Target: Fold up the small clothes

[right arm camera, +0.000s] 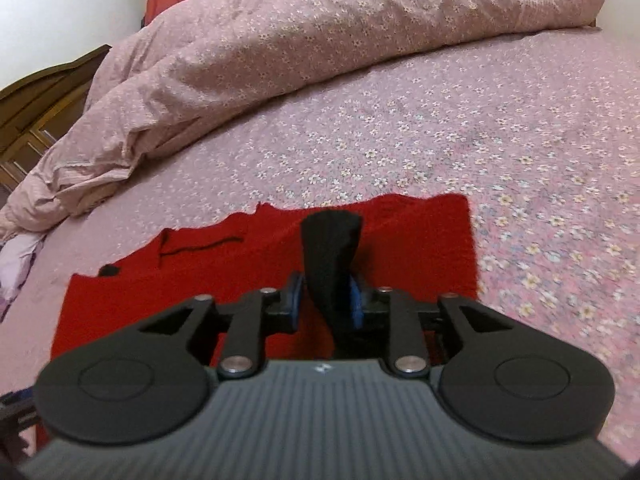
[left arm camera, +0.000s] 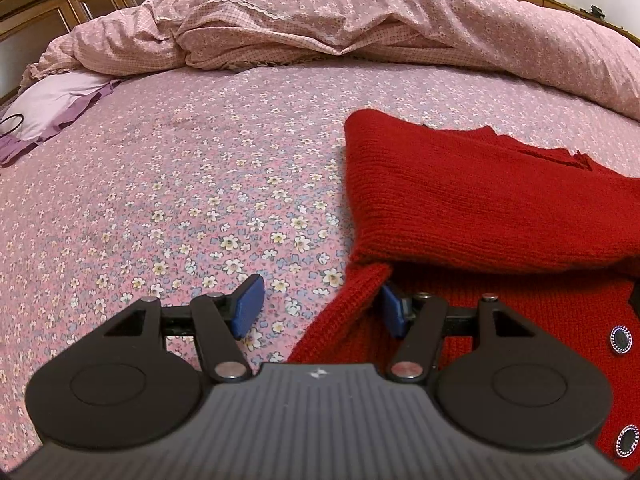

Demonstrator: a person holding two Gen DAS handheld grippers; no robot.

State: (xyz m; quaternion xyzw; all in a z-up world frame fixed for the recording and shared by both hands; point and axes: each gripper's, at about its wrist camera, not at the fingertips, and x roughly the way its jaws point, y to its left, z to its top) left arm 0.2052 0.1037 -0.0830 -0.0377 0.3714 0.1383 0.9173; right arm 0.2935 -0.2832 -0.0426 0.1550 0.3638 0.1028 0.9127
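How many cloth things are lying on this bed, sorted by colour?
Red: 1, the knitted cardigan
Black: 1, a small piece of cloth between the right gripper's jaws
Pink floral: 2, the quilt and the bedsheet
Lilac: 1, a garment at the bed's edge
Total: 5

No legible txt, labels or nos. anywhere (both views checked).

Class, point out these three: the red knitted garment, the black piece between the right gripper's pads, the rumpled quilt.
red knitted garment (left arm camera: 460, 200), left wrist view, folded top layer.
black piece (right arm camera: 330, 248), right wrist view, its middle.
rumpled quilt (right arm camera: 280, 60), right wrist view, its bulk.
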